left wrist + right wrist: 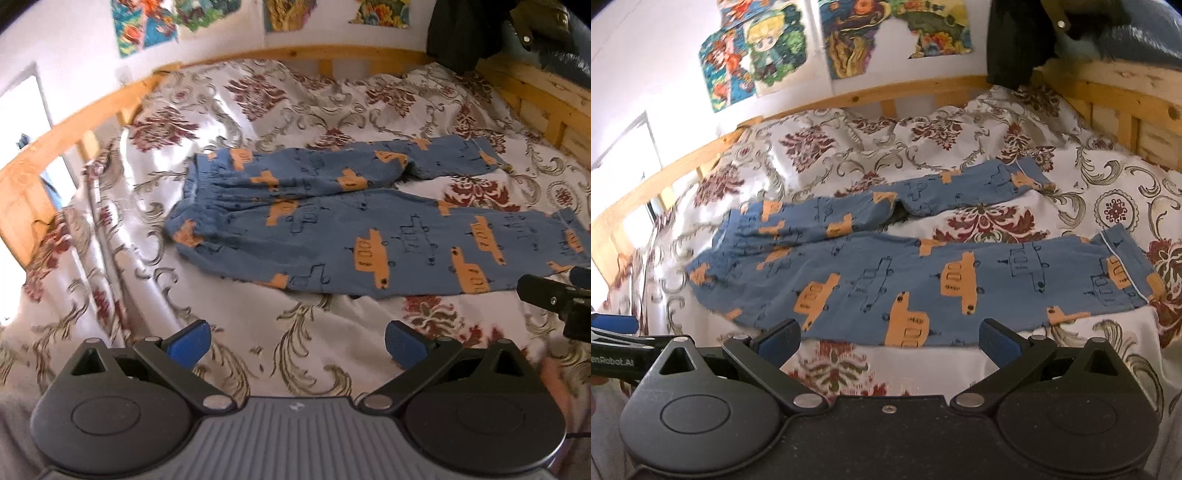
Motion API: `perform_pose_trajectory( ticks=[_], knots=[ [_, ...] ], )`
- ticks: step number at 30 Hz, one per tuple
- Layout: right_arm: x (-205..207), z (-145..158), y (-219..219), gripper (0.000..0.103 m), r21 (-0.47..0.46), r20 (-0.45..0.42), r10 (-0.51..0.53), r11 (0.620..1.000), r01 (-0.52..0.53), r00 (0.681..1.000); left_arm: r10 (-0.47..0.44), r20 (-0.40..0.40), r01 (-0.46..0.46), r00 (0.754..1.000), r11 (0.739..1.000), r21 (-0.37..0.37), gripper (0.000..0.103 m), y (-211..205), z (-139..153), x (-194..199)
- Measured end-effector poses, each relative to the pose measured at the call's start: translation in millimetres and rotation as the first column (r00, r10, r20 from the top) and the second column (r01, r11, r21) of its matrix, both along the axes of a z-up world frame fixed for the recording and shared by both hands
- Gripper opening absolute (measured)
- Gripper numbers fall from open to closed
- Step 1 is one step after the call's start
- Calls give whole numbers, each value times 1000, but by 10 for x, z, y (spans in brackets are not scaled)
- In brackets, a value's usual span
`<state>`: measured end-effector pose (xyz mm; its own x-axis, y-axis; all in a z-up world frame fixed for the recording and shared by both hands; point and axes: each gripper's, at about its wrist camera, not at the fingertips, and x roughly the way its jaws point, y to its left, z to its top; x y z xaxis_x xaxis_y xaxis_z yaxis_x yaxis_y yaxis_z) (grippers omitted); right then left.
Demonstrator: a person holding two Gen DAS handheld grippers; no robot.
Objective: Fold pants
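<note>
The blue pyjama pants [886,280], printed with orange vehicles, lie spread flat on the bed, waistband towards the left end and both legs running to the right. The near leg lies straight and close to the near edge of the bed; the far leg angles off towards the wooden rail at the back, so the two legs part in a narrow V with the floral bedspread [979,221] showing between them. The cloth looks thin, light and limp (probably cotton). It should lift with almost no effort, but it will sag and drag wherever it is not held, and a single layer could slip out of a shallow pinch.

The likely holds for a lengthwise fold are the gathered waistband [192,206], which gives the thickest bite, and the piped cuff [1123,266] of the near leg, taken at the hem rather than mid-cloth.

The left tool [297,341] hovers over bare bedspread just short of the pants, its blue pads spread wide with nothing between them. The right tool [890,338] stands equally agape at the near leg's edge, gripping nothing. Colourful posters [768,55] hang on the wall beyond.
</note>
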<state>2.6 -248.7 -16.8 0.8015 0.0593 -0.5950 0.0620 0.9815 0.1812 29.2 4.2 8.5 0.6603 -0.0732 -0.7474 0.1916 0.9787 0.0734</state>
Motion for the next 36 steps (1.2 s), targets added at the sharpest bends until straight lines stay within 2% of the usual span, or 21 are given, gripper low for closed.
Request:
perform_pose_trajectory(
  ticks=[4,6,11,13,16,18,20,22,24,25,27,28,32,34,36],
  knots=[
    [284,124,-162,102,-12,-27,70,997,-70,997,-93,25,93,995,995,22,103,52,214,384],
    [468,185,-259,102,-27,-28,106,994,-107,994,-106,45,105,993,994,25,103,75,330,671],
    [1198,307,-564,102,-127,-73,215,966,-223,974,-189,89,190,978,982,-7,103,20,439,1543],
    [1601,316,-707,102,-165,-94,265,946,-278,960,-239,76,238,968,971,26,103,-96,381,1966],
    [2312,273,-944,102,-212,-104,333,913,-348,937,-337,4,337,941,940,56,103,-348,223,2676],
    [2880,215,-1108,102,-202,-130,383,893,-403,915,-370,-24,370,929,928,31,103,-506,112,3179],
    [3355,149,-1228,102,-187,-157,424,874,-448,892,-393,-34,392,919,920,-27,103,-638,23,3666],
    [3823,94,-1296,102,-177,-181,463,853,-492,868,-434,-55,430,899,900,-74,103,-755,-96,4115],
    [4269,24,-1337,99,-136,-231,526,815,-563,818,-507,-92,502,857,862,-75,102,-894,-256,4488],
    [4433,5,-1318,94,-130,-250,556,791,-597,792,-543,-112,539,832,840,-68,101,-948,-335,4610],
    [4721,-70,-1276,84,-118,-288,625,728,-675,725,-611,-174,611,772,789,-56,94,-1056,-520,4806],
    [4815,-99,-1239,81,-109,-301,652,701,-705,696,-637,-215,639,740,766,-69,88,-1087,-600,4874],
    [5177,-294,-1104,78,-51,-390,726,596,-801,566,-703,-363,711,612,690,-136,72,-1195,-905,4977],
    [5249,-382,-1054,69,-19,-437,736,567,-823,517,-714,-404,740,571,662,-124,68,-1232,-997,4988],
    [5258,-467,-1025,63,-8,-481,738,536,-844,473,-715,-421,753,558,650,-105,59,-1250,-1008,5022]
  ],
)
